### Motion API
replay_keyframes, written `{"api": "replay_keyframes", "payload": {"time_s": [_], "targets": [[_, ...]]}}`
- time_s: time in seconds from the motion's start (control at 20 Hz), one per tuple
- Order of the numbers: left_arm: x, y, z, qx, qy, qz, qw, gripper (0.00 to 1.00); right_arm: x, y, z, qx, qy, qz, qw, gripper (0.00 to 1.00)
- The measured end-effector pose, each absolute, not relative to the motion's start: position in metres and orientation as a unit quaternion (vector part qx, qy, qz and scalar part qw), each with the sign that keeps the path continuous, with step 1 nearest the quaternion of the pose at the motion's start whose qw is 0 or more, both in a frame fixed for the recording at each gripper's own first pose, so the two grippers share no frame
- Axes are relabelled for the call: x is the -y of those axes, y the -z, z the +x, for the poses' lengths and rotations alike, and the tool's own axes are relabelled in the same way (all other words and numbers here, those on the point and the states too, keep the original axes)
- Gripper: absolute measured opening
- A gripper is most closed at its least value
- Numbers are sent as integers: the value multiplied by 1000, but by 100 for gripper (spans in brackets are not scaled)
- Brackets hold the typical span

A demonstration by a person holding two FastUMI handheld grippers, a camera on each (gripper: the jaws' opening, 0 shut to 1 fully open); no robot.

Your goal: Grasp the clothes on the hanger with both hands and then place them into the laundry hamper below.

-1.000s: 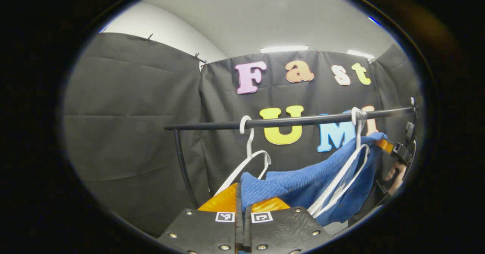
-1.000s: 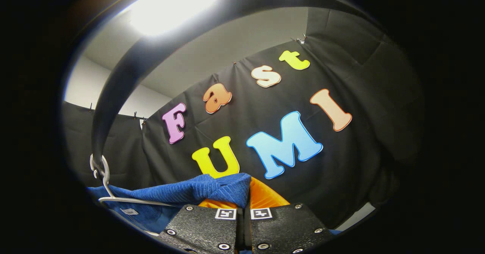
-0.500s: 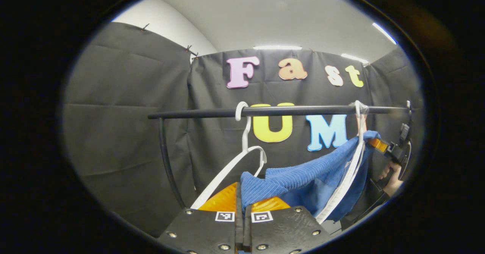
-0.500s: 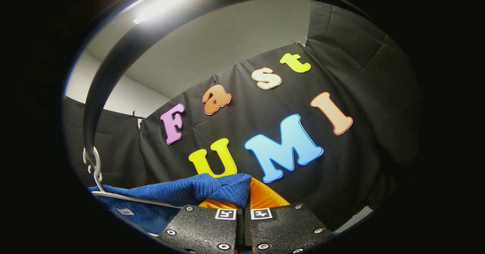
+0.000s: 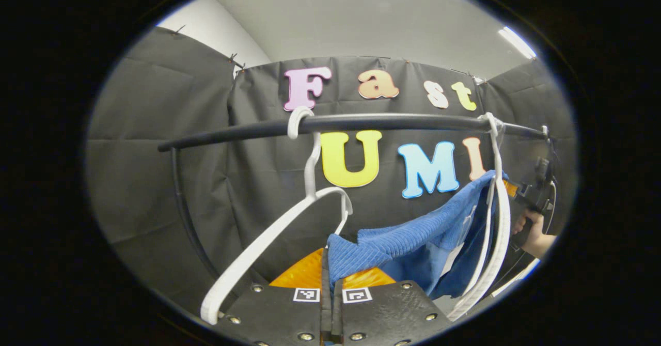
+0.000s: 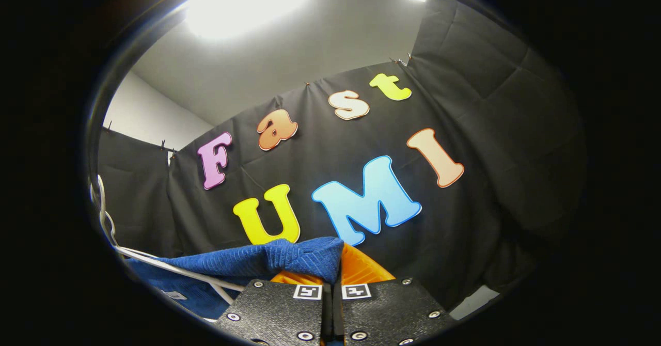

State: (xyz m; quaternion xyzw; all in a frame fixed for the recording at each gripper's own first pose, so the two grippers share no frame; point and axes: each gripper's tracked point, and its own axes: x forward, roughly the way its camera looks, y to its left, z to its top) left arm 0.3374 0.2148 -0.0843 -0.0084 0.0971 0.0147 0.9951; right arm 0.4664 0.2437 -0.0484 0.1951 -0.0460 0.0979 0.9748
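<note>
With both my tongs clamped on the blue garment, left tongs at one end, right tongs at the other, it stretches between them under the rail, draped on the white hanger.

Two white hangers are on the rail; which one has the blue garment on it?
The far hanger, beside the right claw: the blue garment drapes over it. The near hanger hangs bare.
</note>
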Motion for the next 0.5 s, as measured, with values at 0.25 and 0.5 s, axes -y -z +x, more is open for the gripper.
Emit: {"api": "replay_keyframes", "payload": {"time_s": [0.25,0.5], "targets": [[-215,122,345,-116,4,-71,991,2,-241,66,462,44,-87,146,985,0],[-215,139,341,-127,23,-118,985,2,-242,77,461,41,-80,126,988,0]]}}
